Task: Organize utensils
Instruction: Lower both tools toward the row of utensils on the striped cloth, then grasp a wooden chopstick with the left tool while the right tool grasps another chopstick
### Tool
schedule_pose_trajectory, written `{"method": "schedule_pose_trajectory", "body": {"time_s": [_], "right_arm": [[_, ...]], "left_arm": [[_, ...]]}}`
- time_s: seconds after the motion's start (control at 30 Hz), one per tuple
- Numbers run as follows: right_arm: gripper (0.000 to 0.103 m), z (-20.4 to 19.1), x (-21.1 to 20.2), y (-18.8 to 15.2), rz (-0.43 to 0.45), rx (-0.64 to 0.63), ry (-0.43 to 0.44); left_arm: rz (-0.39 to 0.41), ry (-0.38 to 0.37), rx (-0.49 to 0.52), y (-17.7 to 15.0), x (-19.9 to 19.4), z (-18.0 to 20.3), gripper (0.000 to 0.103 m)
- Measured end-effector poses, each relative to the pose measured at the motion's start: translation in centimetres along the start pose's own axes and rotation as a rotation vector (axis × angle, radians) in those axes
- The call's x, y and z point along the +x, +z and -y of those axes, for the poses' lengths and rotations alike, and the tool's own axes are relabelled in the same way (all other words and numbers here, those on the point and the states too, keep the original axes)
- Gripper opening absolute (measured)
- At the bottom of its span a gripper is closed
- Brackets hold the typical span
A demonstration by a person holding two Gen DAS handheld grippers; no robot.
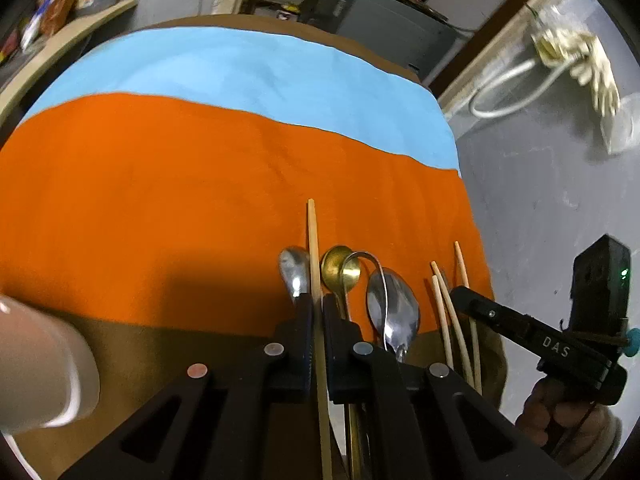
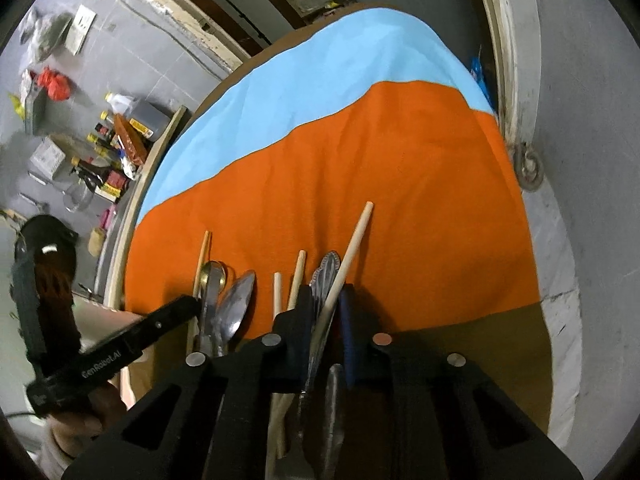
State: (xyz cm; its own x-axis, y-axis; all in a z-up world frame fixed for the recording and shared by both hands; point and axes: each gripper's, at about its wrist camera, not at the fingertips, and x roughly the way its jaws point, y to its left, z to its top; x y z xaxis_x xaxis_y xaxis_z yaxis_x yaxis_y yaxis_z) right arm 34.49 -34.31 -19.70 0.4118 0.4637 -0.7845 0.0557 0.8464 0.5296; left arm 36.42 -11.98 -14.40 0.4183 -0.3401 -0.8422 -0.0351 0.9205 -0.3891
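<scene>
In the left wrist view my left gripper [image 1: 317,308] is shut on a wooden chopstick [image 1: 313,248] that points out over the orange cloth [image 1: 160,200]. Beside it lie steel spoons [image 1: 394,312], a brass spoon [image 1: 340,272] and more chopsticks [image 1: 448,312]. In the right wrist view my right gripper [image 2: 326,300] is shut on another wooden chopstick [image 2: 354,240], above a patterned metal handle [image 2: 326,272]. My left gripper [image 2: 176,312] shows at the left there, by the spoons [image 2: 236,308]. My right gripper [image 1: 464,296] shows at the right of the left wrist view.
A blue cloth [image 1: 240,68] lies beyond the orange one on the brown table [image 1: 160,360]. A white cup [image 1: 44,364] stands at the near left. Bottles and clutter [image 2: 112,136] sit on the floor left of the table. The table edge drops off at right [image 2: 536,280].
</scene>
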Motion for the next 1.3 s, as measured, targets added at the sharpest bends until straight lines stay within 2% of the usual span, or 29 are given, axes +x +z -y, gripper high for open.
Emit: {"method": "schedule_pose_trajectory", "body": {"time_s": [0.07,0.3,0.5,0.73,0.93,1.1,1.3], "right_arm": [[0.004,0.1,-0.2,-0.1,0.006,0.026,0.026],[0.004,-1.5,-2.4,-1.5,0.070,0.009,0.042],[0.004,-3.7,-5.5,-2.9,0.170,-0.012,0.115],[0.004,-9.7,-8.8,-4.7,0.317,-0.122,0.160],[0.004,-15.5,-10.8,-4.7,0.436,-0.207,0.232],[0.004,-20.6,-10.9,-3.6,0.505,-0.258,0.313],[0.004,-26.4,-10.1,-3.1,0.607,-0.331,0.387]], "left_arm": [[0.010,-0.014,-0.027,-0.4,-0.6,-0.5,0.005],[0.077,-0.064,-0.010,-2.1,-4.0,-0.6,0.005],[0.178,-0.133,0.007,-3.1,-8.5,-0.8,0.005],[0.312,-0.159,0.071,-2.9,-13.8,-1.2,0.005],[0.426,-0.194,0.051,-1.8,-19.2,-3.8,0.005],[0.530,-0.176,0.012,-0.9,-23.2,-7.5,0.005],[0.683,-0.084,-0.058,0.8,-26.9,-13.6,0.005]]}}
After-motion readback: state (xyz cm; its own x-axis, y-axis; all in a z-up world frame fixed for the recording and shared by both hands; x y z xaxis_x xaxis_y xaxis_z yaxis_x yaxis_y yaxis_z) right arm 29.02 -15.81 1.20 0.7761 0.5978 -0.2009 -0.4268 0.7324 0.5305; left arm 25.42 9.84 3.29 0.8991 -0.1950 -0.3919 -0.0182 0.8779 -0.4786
